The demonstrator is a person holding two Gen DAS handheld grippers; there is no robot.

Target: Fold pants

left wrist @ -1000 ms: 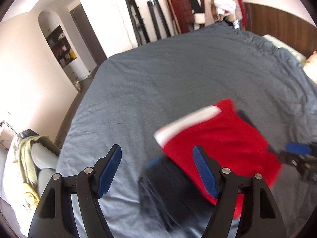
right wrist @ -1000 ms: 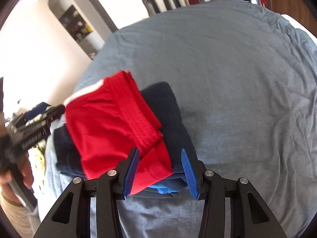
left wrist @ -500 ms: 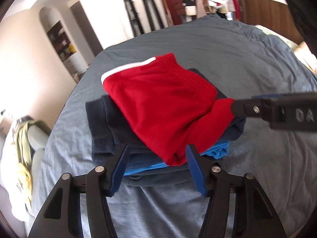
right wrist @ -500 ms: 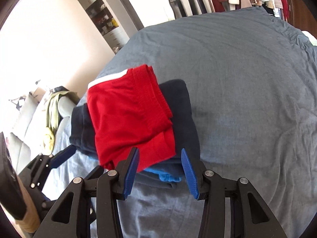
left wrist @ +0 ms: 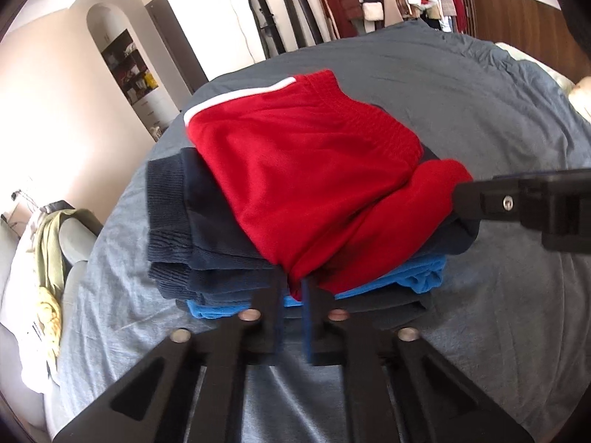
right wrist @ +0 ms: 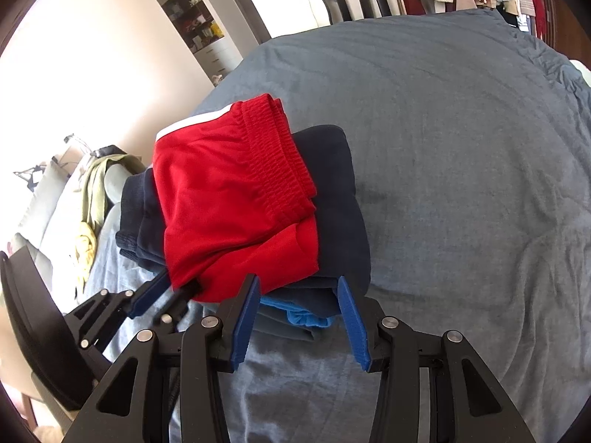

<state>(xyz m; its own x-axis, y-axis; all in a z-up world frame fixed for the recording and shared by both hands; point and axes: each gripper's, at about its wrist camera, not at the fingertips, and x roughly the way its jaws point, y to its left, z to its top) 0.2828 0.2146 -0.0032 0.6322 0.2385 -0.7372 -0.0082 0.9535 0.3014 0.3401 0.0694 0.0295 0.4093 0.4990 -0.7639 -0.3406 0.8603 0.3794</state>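
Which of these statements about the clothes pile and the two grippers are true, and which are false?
1. The red shorts lie on top of the pile. True.
2. The right gripper is shut. False: its fingers stand wide apart at the pile's corner.
3. The pile rests on a grey-blue bed cover. True.
4. The left gripper hangs open, away from the clothes. False: it is closed on the red shorts' near edge.
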